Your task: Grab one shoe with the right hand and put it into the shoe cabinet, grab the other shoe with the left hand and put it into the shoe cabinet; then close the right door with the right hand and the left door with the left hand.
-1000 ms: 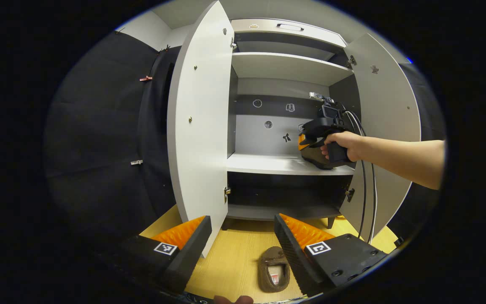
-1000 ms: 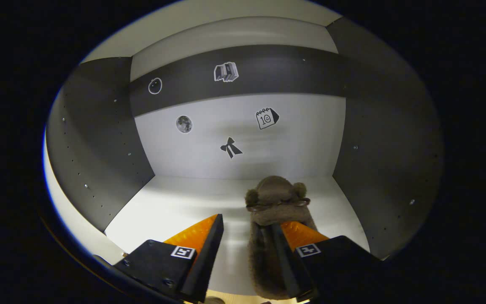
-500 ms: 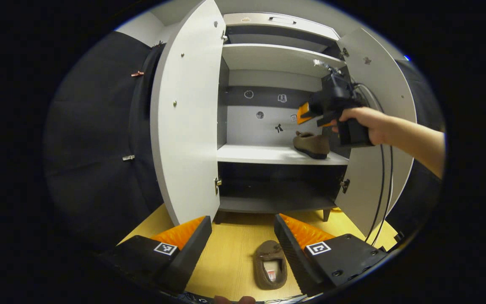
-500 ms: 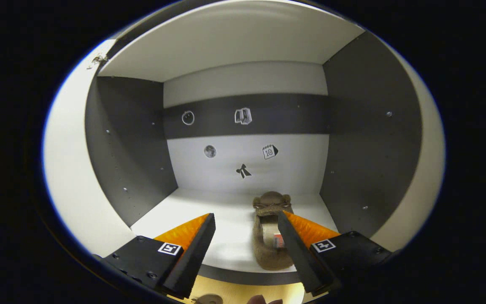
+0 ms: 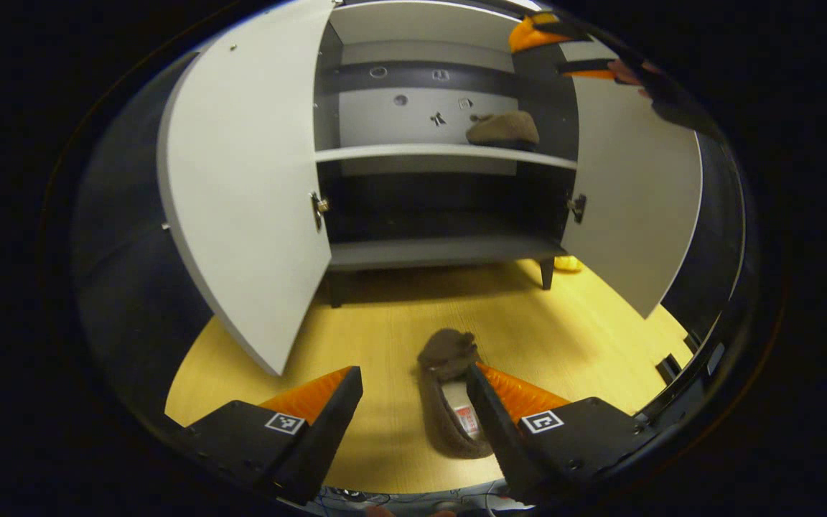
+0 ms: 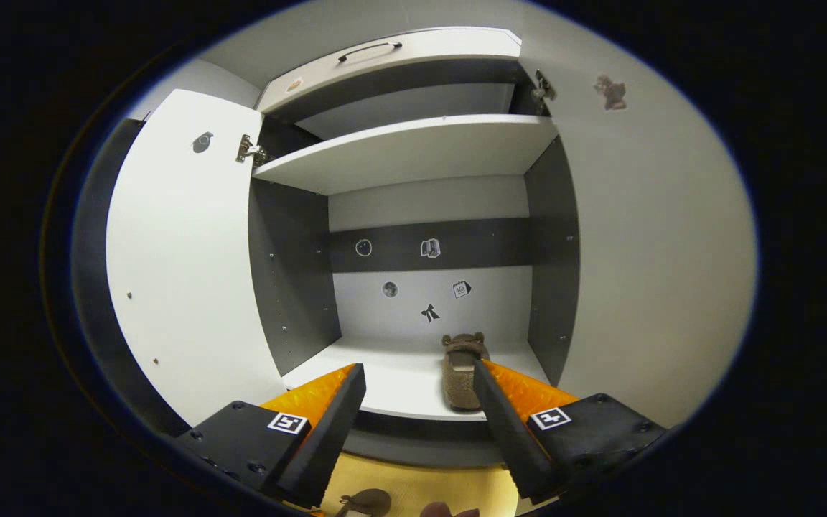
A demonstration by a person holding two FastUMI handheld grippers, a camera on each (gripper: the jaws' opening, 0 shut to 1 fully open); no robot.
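First shoe already placed, resting on the middle shelf of the shoe cabinet, centre frame. Second shoe on the floor, lower centre, toe pointing away. Both doors open. Left gripper fingers spread, shoe against the right one; right gripper spread, empty.

Left gripper low, tipped downward, jaws spread wide and gripping nothing; right gripper raised, level, jaws likewise apart and empty, seen top right in left gripper view.
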